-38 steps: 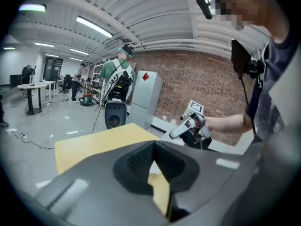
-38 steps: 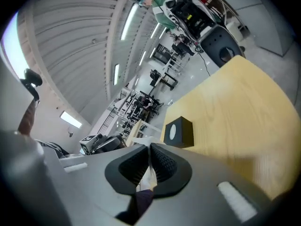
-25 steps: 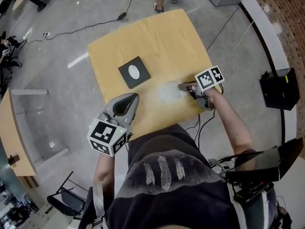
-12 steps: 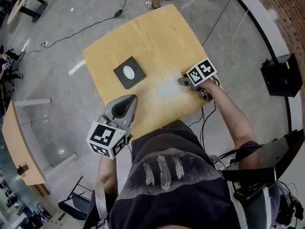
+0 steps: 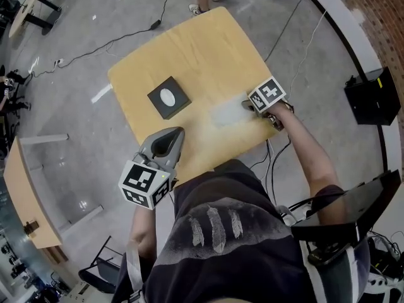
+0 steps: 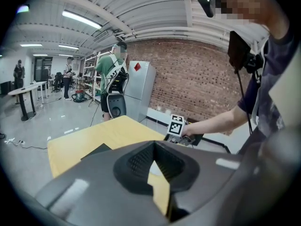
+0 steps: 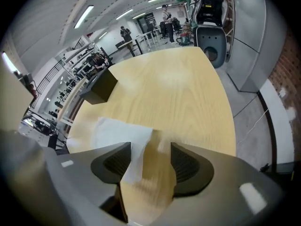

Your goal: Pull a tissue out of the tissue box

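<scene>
The black tissue box (image 5: 169, 97) with its white oval opening sits on the left middle of the wooden table (image 5: 189, 49); the right gripper view shows it too, far off (image 7: 99, 86). A white tissue (image 5: 225, 114) lies loose on the table by the right edge. My right gripper (image 5: 245, 105) points down at the tissue's right end. Its jaws have just been opening and stand apart, with a corner of the tissue (image 7: 120, 135) lying between them, unpressed. My left gripper (image 5: 169, 134) hovers shut and empty over the table's near edge, well short of the box.
A person's feet (image 5: 202, 8) stand at the table's far edge. A cable (image 5: 126, 33) runs across the floor beyond the table. A black case (image 5: 369, 115) sits on the floor to the right, and another wooden table (image 5: 19, 188) stands at the left.
The right gripper's jaws have gone from shut on the tissue to apart. The gripper tipped downward and sank toward the table. The tissue now lies flatter. The left gripper stayed put.
</scene>
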Available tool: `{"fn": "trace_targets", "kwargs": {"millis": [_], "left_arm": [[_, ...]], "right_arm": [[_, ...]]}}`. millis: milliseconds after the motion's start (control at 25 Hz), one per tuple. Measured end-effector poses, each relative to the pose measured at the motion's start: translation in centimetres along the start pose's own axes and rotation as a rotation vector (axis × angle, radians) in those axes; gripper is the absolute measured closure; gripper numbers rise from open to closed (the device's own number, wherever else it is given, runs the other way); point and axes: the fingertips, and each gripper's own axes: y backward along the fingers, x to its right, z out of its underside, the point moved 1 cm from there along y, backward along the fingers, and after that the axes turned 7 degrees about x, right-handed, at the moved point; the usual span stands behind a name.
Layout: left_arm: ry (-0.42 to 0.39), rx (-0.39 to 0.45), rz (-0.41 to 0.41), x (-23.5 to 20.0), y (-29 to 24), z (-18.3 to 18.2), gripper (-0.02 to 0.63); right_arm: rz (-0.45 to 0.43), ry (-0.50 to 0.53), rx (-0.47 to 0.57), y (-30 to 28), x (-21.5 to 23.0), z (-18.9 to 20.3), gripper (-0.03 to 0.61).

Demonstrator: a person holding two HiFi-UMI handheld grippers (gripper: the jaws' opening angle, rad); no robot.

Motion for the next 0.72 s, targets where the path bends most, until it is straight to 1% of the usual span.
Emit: {"fn": "trace_targets", "kwargs": {"millis": [80, 200, 320, 440, 520, 640, 720], "left_arm": [[-0.024, -0.017, 0.030, 0.6, -1.4, 0.6, 0.611], [-0.086, -0.056, 0.067, 1.4, -4.0, 1.7, 0.611], [-0.128, -0.085, 0.106, 2.9, -5.9, 2.3, 0.611], [-0.125, -0.086, 0.144, 4.2, -6.3, 2.2, 0.611], [-0.125, -0.092, 0.142, 4.2, -6.1, 2.3, 0.611], [-0.122, -0.106, 0.125, 3.2, -5.8, 2.8, 0.611], [-0.120, -0.106, 0.104, 2.3, -5.7, 2.9, 0.611]], "right_arm": [[0.013, -0.011, -0.003, -0.2, 0.3, 0.3, 0.308], [0.034, -0.023, 0.007, -0.3, 0.6, 0.2, 0.308], [0.077, -0.021, 0.073, 0.1, 1.2, -0.7, 0.291], [0.092, -0.048, 0.150, 1.0, 1.9, -0.8, 0.278], [0.093, -0.060, 0.188, 1.6, 2.0, -0.9, 0.278], [0.099, -0.062, 0.215, 2.3, 2.4, -1.1, 0.278], [0.090, -0.061, 0.249, 2.5, 2.3, -2.1, 0.278]]}}
